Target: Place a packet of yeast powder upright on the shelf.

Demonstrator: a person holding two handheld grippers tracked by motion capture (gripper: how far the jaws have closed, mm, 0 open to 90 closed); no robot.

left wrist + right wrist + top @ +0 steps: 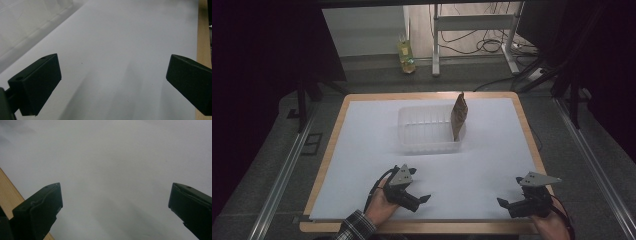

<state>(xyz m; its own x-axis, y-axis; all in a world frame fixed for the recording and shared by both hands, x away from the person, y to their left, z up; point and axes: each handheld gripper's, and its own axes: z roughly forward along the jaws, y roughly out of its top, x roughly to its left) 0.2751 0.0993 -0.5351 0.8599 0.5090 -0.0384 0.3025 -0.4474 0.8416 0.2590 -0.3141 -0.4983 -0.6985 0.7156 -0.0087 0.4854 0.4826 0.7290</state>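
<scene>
Nearest to me, I am seeing my left gripper resting low over the white sheet, just inside the table's near edge, with a hand in a plaid sleeve wrapped around it. My right gripper is sitting near the sheet's near right corner, well apart from the left one.

The left gripper view is showing me its two black jaws standing wide apart with nothing between them, only bare sheet, plus a strip of the wooden table at the right and a pale blur of the clear plastic bin at the upper left. The right gripper view is giving me the same news: jaws spread wide, holding nothing, white sheet ahead and a wedge of wood at the lower left.

Farther out, the high view is adding what the gripper views are missing: the clear plastic bin is sitting near the sheet's middle, and a brown paper bag is standing upright inside it, leaning against its right wall. Beyond the table, a bottle of yellowish liquid is standing on the floor.
</scene>
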